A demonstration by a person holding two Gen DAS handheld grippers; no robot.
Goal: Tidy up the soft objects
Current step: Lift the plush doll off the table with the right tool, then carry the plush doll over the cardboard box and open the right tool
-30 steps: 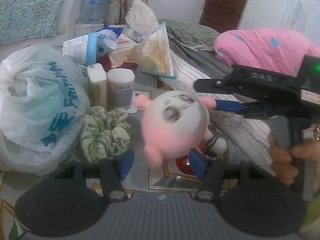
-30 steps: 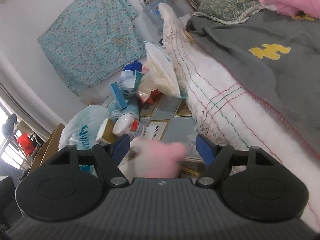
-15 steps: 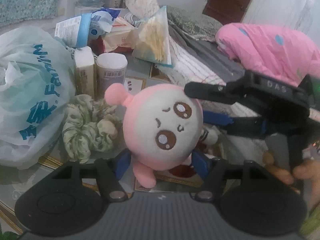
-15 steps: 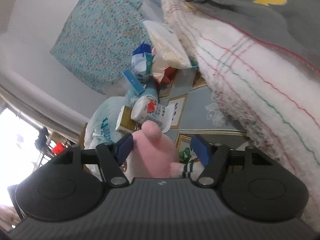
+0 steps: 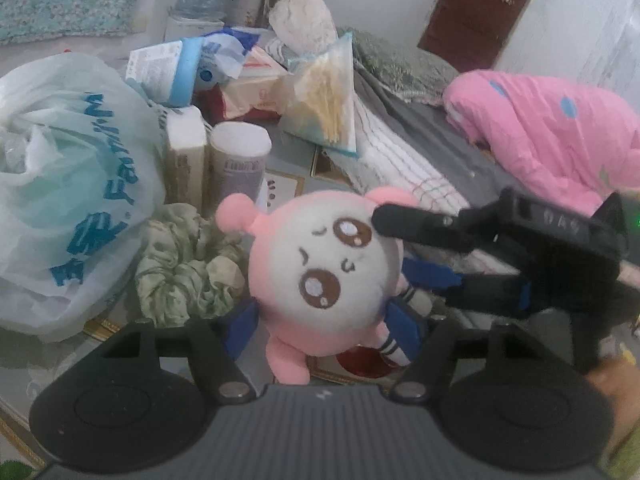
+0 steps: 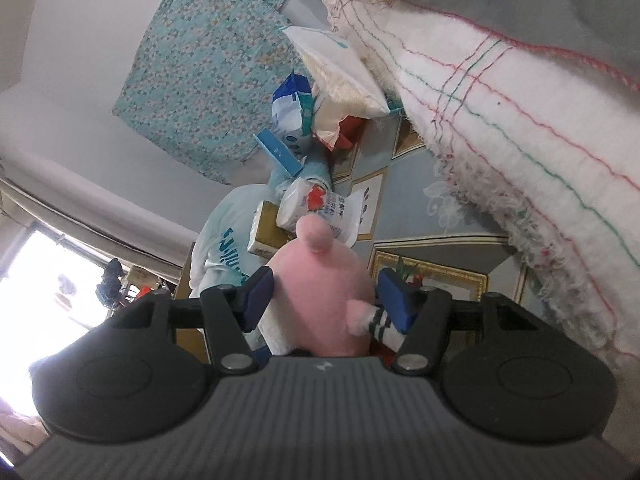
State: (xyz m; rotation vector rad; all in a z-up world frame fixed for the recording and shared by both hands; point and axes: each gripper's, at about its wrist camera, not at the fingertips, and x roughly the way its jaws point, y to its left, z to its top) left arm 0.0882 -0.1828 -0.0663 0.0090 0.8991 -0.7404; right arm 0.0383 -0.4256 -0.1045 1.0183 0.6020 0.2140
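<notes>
The pink plush doll [image 5: 324, 276] sits between the blue pads of the left tongs [image 5: 324, 330], face toward that camera, its lower body low between the fingers; the pads stand spread on either side and whether they touch the plush cannot be told. The right tongs [image 6: 326, 300] reach in from the right side, one finger across the doll's head near its eye and one under it by the striped leg [image 6: 376, 318]. In the right wrist view the doll's pink back fills the gap between the spread pads, the right pad touching the striped leg; a firm grip cannot be told. A hand [image 5: 612, 376] holds the right tongs' handle at the right edge. Just left of the doll lies a green scrunchie [image 5: 184, 264], beside a white plastic bag [image 5: 68, 184].
</notes>
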